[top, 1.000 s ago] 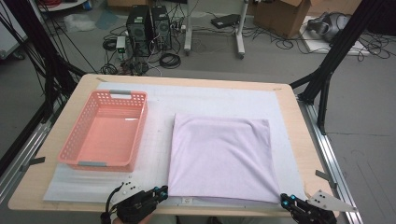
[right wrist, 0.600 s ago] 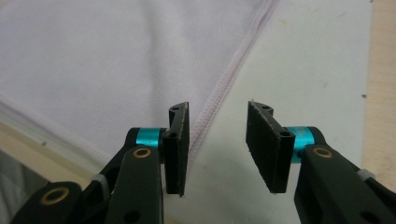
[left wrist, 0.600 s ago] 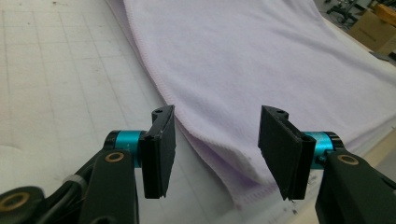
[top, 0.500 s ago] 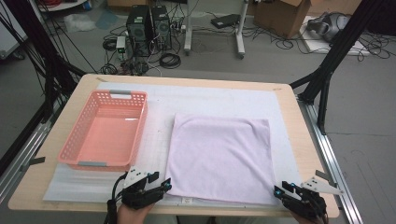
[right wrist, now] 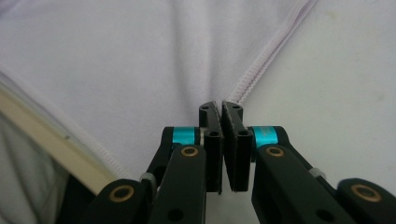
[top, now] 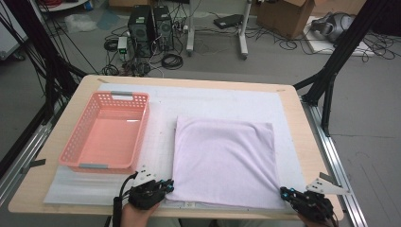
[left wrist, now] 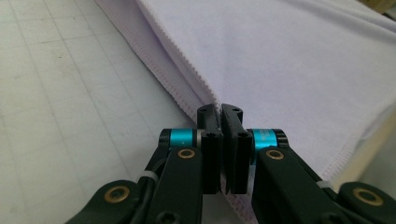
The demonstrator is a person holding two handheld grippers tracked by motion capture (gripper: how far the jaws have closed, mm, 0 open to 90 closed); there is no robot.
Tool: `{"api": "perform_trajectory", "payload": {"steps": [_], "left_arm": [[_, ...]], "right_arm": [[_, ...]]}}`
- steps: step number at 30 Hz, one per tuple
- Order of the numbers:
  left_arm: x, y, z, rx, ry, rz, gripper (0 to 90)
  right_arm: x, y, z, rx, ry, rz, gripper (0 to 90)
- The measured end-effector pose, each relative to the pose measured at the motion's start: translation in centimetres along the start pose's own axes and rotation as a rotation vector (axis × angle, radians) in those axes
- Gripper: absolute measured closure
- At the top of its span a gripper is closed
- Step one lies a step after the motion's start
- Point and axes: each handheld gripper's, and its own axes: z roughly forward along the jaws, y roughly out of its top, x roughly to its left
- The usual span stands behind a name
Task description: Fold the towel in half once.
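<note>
I am watching both tools, the left tool (top: 166, 185) and right tool (top: 285, 192), having just been closing, now pinching the lower corners of the folded lilac cloth (top: 224, 158) lying centre-right on the table (top: 189, 84), ready for lifting.

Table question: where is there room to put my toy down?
The white mat is bare behind the cloth, up to the table's far edge. A thin bare strip runs between the basket and cloth. The basket's floor is free too. The near corners are crowded: left claw, right claw.
</note>
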Motion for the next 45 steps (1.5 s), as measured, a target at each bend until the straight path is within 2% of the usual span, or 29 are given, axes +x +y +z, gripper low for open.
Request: {"api": "perform_trajectory", "payload": {"steps": [2,5,8,9,10,11,12,14,17,20,25,29,31,34,37,39,41,43,45], "left_arm": [[-0.2,-0.3,-1.1,-0.005,-0.031,-0.002,86.3],[-0.9,-0.9,-2.5,-0.005,-0.073,-0.007,86.3],[-1.3,-1.6,-3.1,0.003,-0.101,0.017,84.8],[-1.3,-1.7,-2.9,-0.004,-0.105,0.019,79.7],[-1.1,-1.5,-2.6,-0.004,-0.099,0.028,70.5],[-0.8,-1.2,-2.2,-0.006,-0.091,0.025,60.9],[-0.4,-0.8,-1.8,-0.024,-0.089,0.019,55.2],[0.1,0.2,-1.1,-0.049,-0.073,0.036,49.4],[1.2,2.2,0.1,-0.073,-0.054,0.04,47.4],[2.1,4.6,1.5,-0.087,-0.036,0.057,45.4],[3.9,8.9,4.1,-0.089,-0.01,0.07,43.2],[5.6,11.2,6.2,-0.086,0.023,0.043,40.4],[6.3,12.1,7.1,-0.093,0.037,0.032,39.8],[7.4,12.8,8.5,-0.09,0.068,0.016,39.2],[8.2,13.4,9.9,-0.046,0.113,0.041,39.0],[8.5,13.7,10.8,-0.028,0.125,0.055,39.0],[8.8,13.8,11.7,-0.008,0.128,0.029,39.0],[8.9,13.7,12.5,-0.002,0.11,-0.005,39.3],[9.1,13.3,13.3,0.025,0.112,-0.016,39.6]], "right_arm": [[0.2,-0.1,-1.2,-0.023,0.022,0.006,87.0],[0.7,-0.3,-2.7,-0.028,0.054,0.002,87.0],[1.4,-0.8,-3.6,-0.003,0.07,0.005,86.6],[1.4,-1.0,-3.5,0.023,0.057,-0.006,84.2],[1.4,-1.1,-3.3,0.031,0.041,-0.012,80.3],[1.2,-1.2,-3.0,0.035,0.025,-0.008,72.4],[0.9,-1.1,-2.7,0.033,0.014,0.007,68.2],[0.2,-0.6,-2.2,0.009,-0.01,0.008,65.5],[-0.8,0.6,-1.5,-0.033,-0.033,0.01,62.7],[-1.8,1.8,-0.5,-0.051,-0.054,0.0,61.4],[-3.6,4.4,1.7,-0.066,-0.053,-0.013,57.5],[-5.3,7.0,3.7,-0.092,-0.056,-0.001,51.9],[-6.2,8.4,4.9,-0.088,-0.061,0.001,49.6],[-7.4,10.4,6.8,-0.085,-0.06,0.023,44.6],[-8.4,12.3,8.5,-0.052,-0.07,0.03,40.1],[-9.1,13.2,9.5,-0.036,-0.07,0.043,38.2],[-9.7,13.7,10.7,-0.004,-0.064,0.059,36.3],[-10.1,13.9,11.9,0.039,-0.064,0.066,35.4],[-10.4,13.8,12.9,0.074,-0.054,0.07,35.4]]}}
